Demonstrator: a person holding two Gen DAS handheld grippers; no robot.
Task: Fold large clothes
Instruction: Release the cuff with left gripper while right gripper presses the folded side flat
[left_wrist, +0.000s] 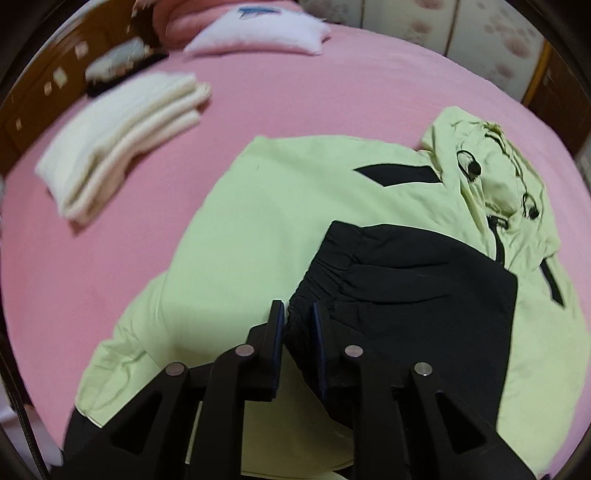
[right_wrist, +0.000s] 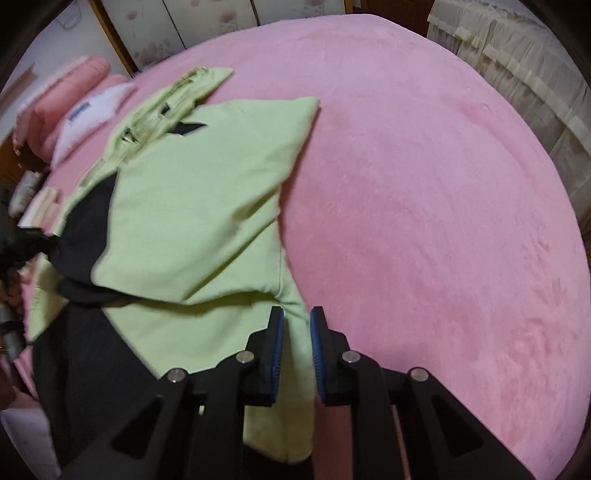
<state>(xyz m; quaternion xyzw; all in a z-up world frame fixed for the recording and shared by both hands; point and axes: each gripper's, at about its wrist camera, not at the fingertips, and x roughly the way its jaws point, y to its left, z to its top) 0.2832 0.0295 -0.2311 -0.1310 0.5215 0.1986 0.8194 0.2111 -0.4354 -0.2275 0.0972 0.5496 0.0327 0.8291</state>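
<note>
Folding step: you hold the jacket (left_wrist: 280, 206), spread on the pink bed (left_wrist: 258, 92), at two points; lift both evenly.
Left wrist view: left gripper (left_wrist: 298, 314) pinches the black cuff (left_wrist: 325, 273); only here, the folded cream stack (left_wrist: 122, 140).
Right wrist view: right gripper (right_wrist: 296, 319) clamps the green hem (right_wrist: 295, 354); only here, the jacket's right edge.

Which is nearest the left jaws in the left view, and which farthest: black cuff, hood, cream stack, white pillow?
1. Black cuff, right between the left jaws.
2. Hood, up on the right.
3. Cream stack, up on the left; close to the hood's rank.
4. White pillow, at the far top.
</note>
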